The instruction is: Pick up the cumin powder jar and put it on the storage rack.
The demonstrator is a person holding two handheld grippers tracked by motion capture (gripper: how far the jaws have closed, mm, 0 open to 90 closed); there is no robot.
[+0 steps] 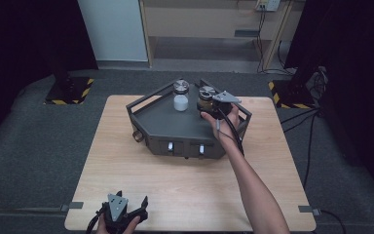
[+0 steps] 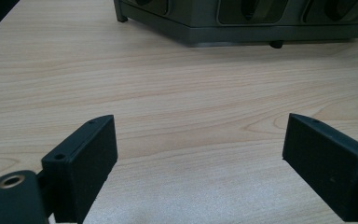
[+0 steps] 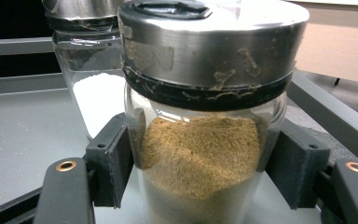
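Observation:
A glass jar of brown powder with a smeared steel lid stands on the dark grey rack at its back right. My right gripper is shut on this jar, one black pad against each side of the glass. In the high view the right gripper reaches the brown jar from the right, a hand behind it. A second jar of white powder stands just left of it, close behind in the right gripper view. My left gripper rests open at the table's front edge, holding nothing.
The rack has raised rails around its flat floor and two drawer fronts facing me. Bare wooden table lies between the left gripper and the rack's base. Cables run across the floor at the right.

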